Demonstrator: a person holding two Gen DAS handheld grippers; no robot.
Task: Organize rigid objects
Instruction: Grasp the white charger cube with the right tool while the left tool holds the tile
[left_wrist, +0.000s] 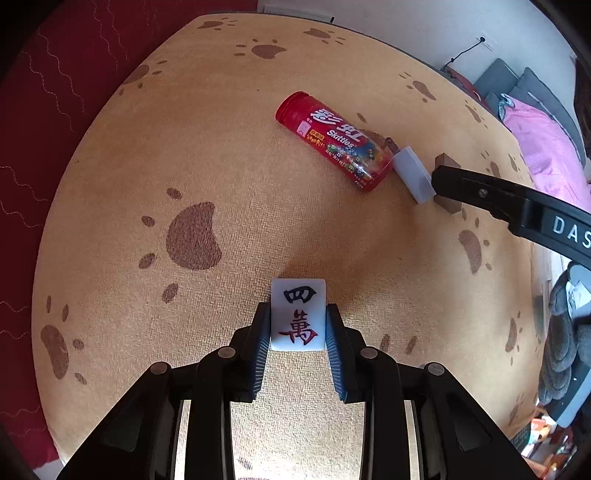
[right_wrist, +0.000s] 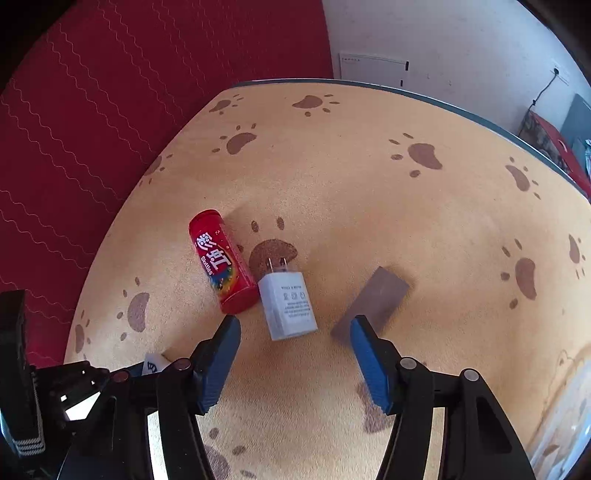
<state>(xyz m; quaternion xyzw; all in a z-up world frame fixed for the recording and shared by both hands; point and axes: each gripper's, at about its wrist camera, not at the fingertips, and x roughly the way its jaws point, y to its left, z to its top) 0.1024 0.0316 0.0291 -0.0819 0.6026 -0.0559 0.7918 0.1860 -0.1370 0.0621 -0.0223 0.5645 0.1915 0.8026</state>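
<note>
Paw-print cloth covers the table. On it, centre-left of the right wrist view, lies the red candy tube, with the white charger touching its near end, long axis running up-frame, prongs away. The right gripper stands spread just below it, far nearer. The left gripper pinches a mahjong tile.

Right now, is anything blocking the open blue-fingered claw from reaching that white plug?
Nothing visible does. The right gripper hangs open above the white charger, with bare cloth below. The red Skittles tube lies close on the left and the brown block on the right, flanking it.
</note>
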